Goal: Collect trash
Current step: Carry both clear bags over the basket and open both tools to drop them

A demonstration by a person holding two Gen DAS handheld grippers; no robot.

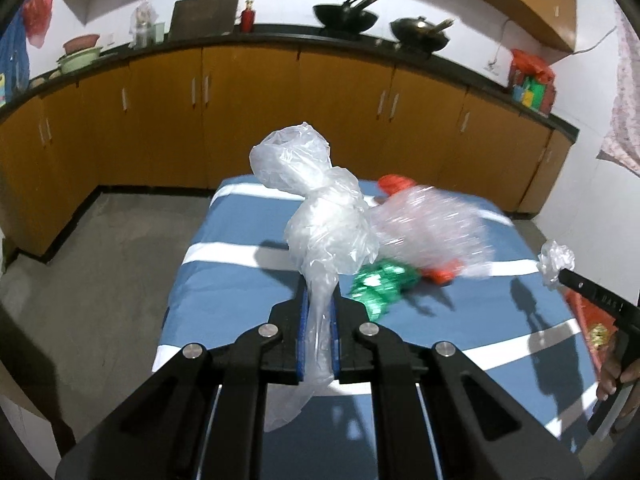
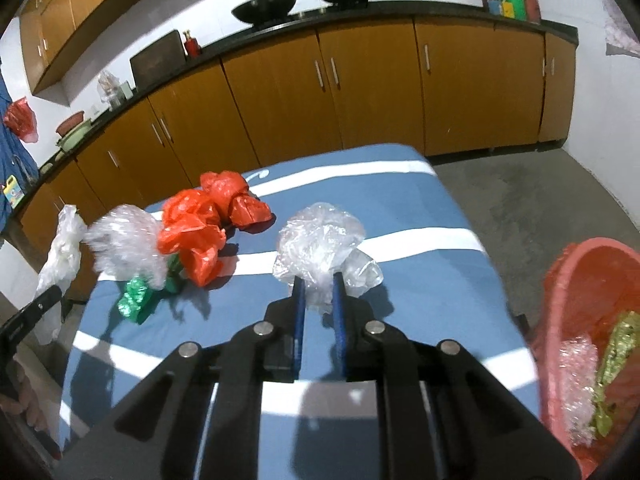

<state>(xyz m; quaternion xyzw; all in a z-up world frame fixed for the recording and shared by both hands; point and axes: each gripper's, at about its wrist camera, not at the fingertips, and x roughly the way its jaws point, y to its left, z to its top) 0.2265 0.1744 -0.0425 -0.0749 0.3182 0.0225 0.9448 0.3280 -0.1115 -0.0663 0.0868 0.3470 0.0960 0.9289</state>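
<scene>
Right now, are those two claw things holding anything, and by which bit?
Yes. The left gripper pinches a clear plastic bag by its twisted lower end. The right gripper clamps another crumpled clear bag at its near edge.

Crinkled glossy clear plastic bag [image 1: 320, 216]

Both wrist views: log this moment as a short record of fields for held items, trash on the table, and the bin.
left gripper: shut on clear plastic bag
right gripper: shut on crumpled clear wrap
on blue striped table: orange bags, green wrapper, blurred clear plastic
pink basin: right of table, holds some trash
</scene>
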